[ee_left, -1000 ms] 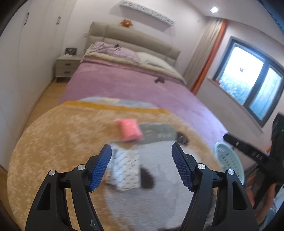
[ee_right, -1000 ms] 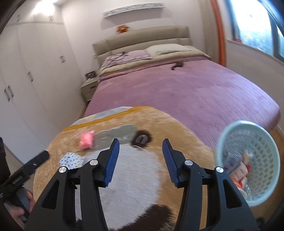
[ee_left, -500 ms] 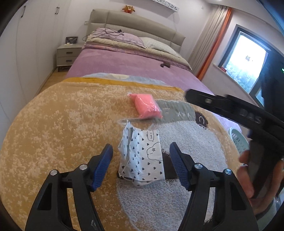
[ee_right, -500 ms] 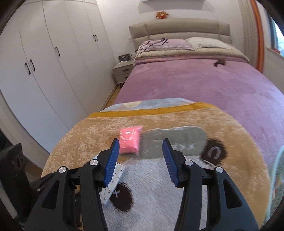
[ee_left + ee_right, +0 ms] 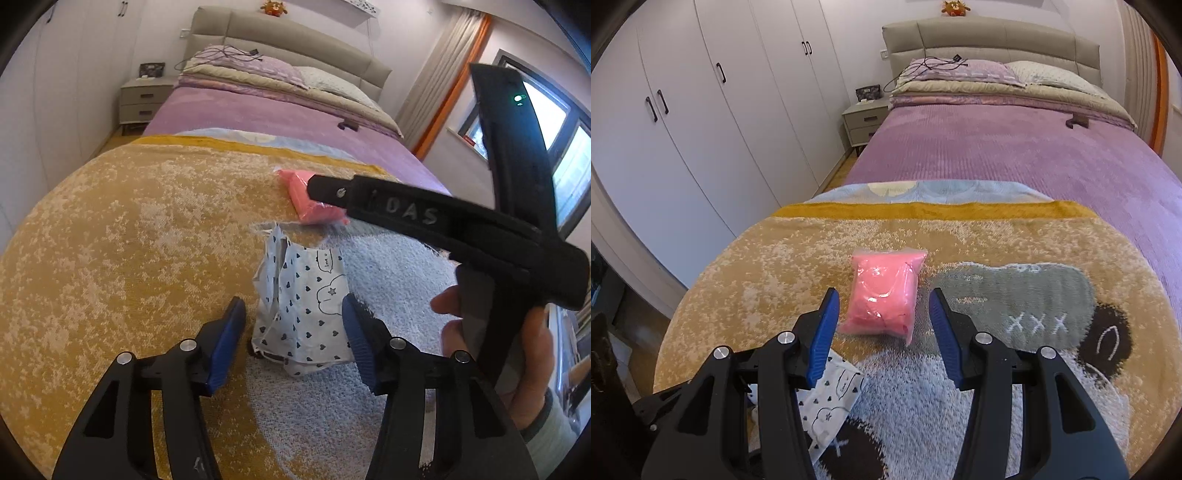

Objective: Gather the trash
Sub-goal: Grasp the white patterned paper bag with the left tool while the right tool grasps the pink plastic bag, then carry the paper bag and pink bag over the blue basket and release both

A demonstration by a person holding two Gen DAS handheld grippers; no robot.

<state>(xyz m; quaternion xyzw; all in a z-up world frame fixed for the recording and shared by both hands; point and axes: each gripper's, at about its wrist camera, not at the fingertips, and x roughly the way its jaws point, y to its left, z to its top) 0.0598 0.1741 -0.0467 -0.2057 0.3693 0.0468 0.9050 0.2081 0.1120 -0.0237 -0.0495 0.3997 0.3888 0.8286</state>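
- Two pieces of trash are seen lying on the yellow patterned blanket [image 5: 768,280] spread over the foot of the bed [image 5: 1015,155].
- A white wrapper [image 5: 303,306], printed with small dark hearts and crumpled open, is found on the blanket where the yellow ground meets the grey-white figure, nearer the foot edge of the bed than the other piece.
- A pink packet [image 5: 884,295], sealed in clear film, is found further toward the headboard, beside the grey patch of the figure and a little apart from the wrapper.
- The left hand-held gripper [image 5: 293,341] is pointed down at the wrapper. Its jaws are noted to be closing, with the near end of the wrapper between them. The right pad [image 5: 354,332] appears at the wrapper's edge and the left pad stands clear of it, so no clamp is recorded.
- The right hand-held gripper [image 5: 882,328] is held over the pink packet with its jaws apart. The near end of the packet is framed between the blue pads, a gap showing on each side, and no contact is seen.
- In the left wrist view the right hand-held gripper is seen crossing above the pink packet, gripped by a person's hand [image 5: 517,354].
- A nightstand [image 5: 866,122] and white wardrobe doors [image 5: 701,129] are noted along the left side of the bed.
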